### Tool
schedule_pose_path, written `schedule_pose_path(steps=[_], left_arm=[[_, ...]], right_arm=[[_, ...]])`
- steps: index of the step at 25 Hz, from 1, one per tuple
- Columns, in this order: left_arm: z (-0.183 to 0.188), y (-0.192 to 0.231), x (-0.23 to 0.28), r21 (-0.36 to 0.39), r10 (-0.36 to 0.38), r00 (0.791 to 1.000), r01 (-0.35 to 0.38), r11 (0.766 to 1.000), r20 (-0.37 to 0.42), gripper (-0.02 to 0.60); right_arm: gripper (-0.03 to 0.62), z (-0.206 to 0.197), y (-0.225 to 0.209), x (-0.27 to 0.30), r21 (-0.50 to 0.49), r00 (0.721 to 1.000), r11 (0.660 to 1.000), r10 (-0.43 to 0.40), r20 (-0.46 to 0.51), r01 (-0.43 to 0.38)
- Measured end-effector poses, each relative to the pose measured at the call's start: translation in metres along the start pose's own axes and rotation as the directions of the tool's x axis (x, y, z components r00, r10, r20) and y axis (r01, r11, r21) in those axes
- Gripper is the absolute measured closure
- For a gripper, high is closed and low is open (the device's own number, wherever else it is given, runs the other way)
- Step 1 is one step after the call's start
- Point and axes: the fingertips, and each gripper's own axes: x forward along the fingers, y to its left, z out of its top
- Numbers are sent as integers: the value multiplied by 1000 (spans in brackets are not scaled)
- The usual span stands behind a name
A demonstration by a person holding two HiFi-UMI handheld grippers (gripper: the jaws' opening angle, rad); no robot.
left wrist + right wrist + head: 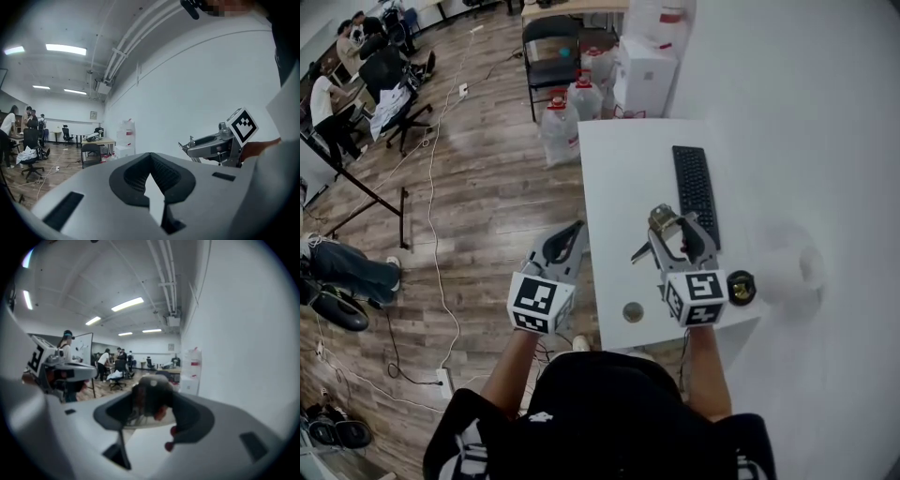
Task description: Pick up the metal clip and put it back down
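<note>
Grips the metal clip (151, 392) in the right gripper (666, 228), jaws pinched narrow on its body, presumably to carry it clear of the white table (614, 178) before setting it back. Holds it over the table's middle, between the left edge and the black keyboard (695, 187) lying along the right edge, apparently lifted off the top rather than resting, though hard to confirm from above. Points the gripper roughly level toward the far edge, a pose suited to a short lift and an easy lowering onto the bare patch beneath. Parks the left gripper (570, 238) off the left edge, over the wooden floor (487, 206), jaws closed together on nothing: idle, out of the way. As for the clip: looks small and dark in the right gripper view, with a dull silvery top and what seem thin wire arms below; blurred at that range, so no finer detail. Seems stiff and light, unlikely to slip.
</note>
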Motion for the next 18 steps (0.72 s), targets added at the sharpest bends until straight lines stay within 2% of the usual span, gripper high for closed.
schedule_pose_path(steps=[9,15,18], left_arm=[[44,-10,-14,55,-18,996,13,998,88,557],[53,-11,-19,28,-26,994,24,999,108,557],[49,-9,-20,41,-19,995,15,999,95,557]], right_arm=[[309,44,8,-32,-32,992,999,-34,125,39],[309,55,13,-36,-61,989,997,-46,143,55],[309,56,15,-37,-78,988,995,-48,145,60]])
